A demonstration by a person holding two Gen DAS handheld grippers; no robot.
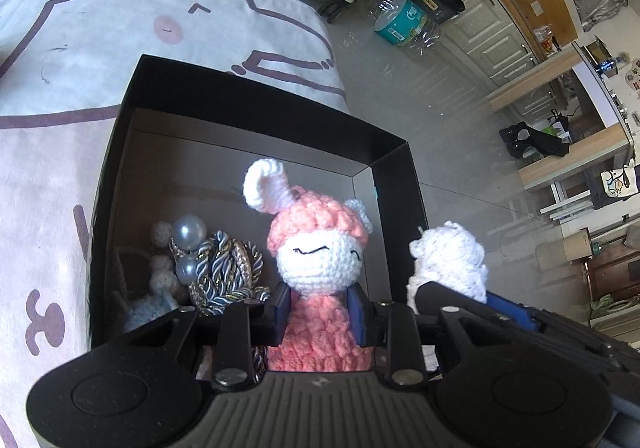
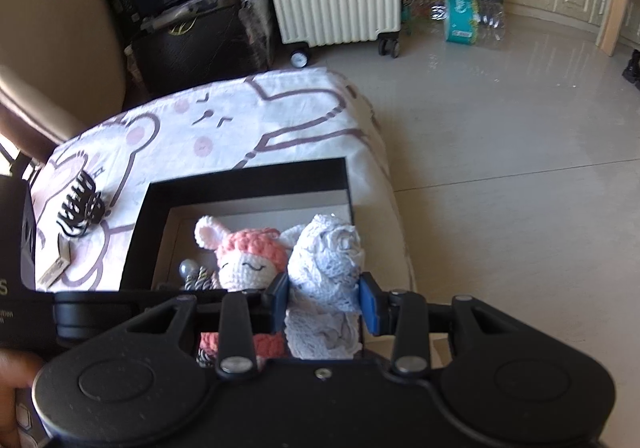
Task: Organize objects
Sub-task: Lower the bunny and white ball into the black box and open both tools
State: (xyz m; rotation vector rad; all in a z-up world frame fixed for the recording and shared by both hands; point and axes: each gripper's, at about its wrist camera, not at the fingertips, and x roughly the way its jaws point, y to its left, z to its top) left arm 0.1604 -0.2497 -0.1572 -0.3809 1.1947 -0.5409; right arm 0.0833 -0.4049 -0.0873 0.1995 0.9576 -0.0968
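Left hand-held gripper point(image 1: 320, 314): jaws closed onto the body of the pink-and-white crocheted bunny doll point(image 1: 316, 248), squeezing the pink yarn just below the head. Doll is upright, over the open black cardboard box with grey lining point(image 1: 256, 104), toward its 5 o'clock corner in the left wrist view.

Right hand-held gripper point(image 2: 325, 306): jaws closed on the white crocheted lace bundle point(image 2: 326, 260), gripped at mid height, top bulging above the blue pads point(image 2: 370, 304). Bundle sits right beside the bunny, at its 3 o'clock, apparently touching, over the box's right wall.

Already in the box at 8 o'clock of the bunny: a navy-and-gold twisted cord bundle with grey pearl beads point(image 1: 212, 264) and a pale blue crocheted piece point(image 1: 150, 310). Can't tell whether the bunny's base rests on the box floor.

Box sits on the white bear-print cloth covering the bench point(image 1: 120, 28), close to the bench edge with tiled floor point(image 2: 500, 148) beyond. Black plastic claw hair clip point(image 2: 82, 206) is still out on the cloth, at 9 o'clock of the box in the right wrist view.

Risks, as I read it:
- Lace bundle is over the box wall: release here and it could catch the rim or drop to the floor.
- Two grippers crowded together: pads may clash or snag lace.
- Yarn is soft, so it may cling to pads on release.
- A nudge to the box could shove it off the edge.
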